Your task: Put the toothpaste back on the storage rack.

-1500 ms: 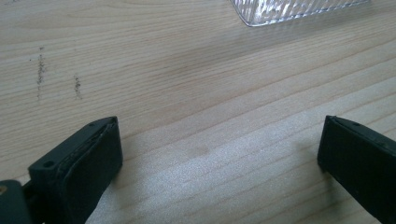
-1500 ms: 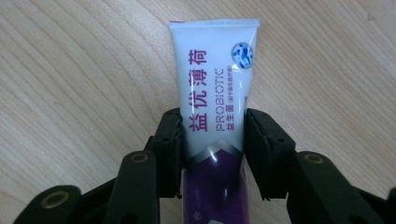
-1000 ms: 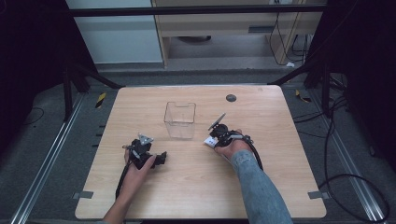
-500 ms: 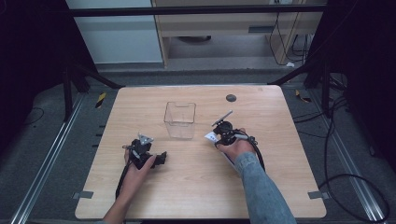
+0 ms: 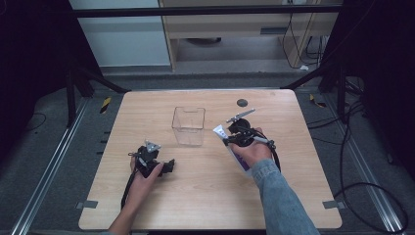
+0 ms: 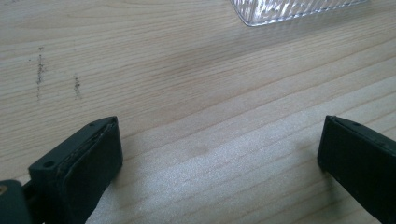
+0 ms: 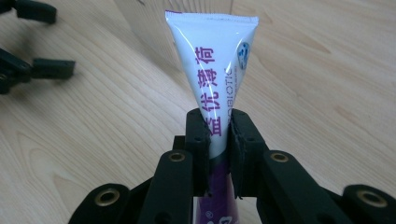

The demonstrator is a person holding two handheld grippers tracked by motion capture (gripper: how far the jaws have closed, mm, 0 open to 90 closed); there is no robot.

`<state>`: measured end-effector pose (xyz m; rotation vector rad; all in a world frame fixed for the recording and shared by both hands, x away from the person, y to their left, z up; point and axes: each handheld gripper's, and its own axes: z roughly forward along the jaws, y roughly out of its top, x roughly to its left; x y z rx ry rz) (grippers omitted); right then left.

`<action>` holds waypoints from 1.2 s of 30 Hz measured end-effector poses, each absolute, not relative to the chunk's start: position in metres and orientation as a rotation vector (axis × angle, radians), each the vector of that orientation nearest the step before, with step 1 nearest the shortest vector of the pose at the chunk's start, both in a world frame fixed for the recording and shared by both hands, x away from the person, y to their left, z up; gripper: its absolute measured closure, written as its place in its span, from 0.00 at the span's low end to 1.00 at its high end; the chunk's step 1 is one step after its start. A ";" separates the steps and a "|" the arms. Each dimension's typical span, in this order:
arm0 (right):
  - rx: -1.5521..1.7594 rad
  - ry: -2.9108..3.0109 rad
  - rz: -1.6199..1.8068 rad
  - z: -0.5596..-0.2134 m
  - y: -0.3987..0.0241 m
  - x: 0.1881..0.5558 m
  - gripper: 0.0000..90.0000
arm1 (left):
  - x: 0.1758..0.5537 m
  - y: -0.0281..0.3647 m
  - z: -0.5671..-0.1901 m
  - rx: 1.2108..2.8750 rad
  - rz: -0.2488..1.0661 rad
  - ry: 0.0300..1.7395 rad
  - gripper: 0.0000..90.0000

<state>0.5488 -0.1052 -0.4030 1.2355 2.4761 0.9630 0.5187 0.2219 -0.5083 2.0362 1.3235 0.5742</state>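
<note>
Right gripper view: the white-and-purple tube (image 7: 217,88) is clamped between the jaws of the right hand-held gripper (image 7: 218,140), crimped end pointing away, with the pads pressed on its middle. Against the earlier high views, where the tube lay flatter near the counter (image 5: 293,196), it is now seen raised and tilted, just right of the clear plastic box (image 5: 188,125); the jaws have just been closing on it, so the grasp is judged complete and the lift begun.

In the high view the right hand-held gripper (image 5: 226,138) is held near the box's right wall, the tube's (image 5: 221,131) white end toward the box. The left hand-held gripper (image 5: 169,166) rests unmoved on the counter at near left, its jaws spread wide with nothing between them, as the left gripper view confirms (image 6: 219,154).

With the tube secured, carrying it over the open box and releasing it inside appears to be the remaining work.
</note>
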 end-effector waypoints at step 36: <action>1.168 2.131 1.338 -0.342 -0.095 0.548 0.88 | 0.516 0.221 -0.509 2.022 0.581 1.342 0.00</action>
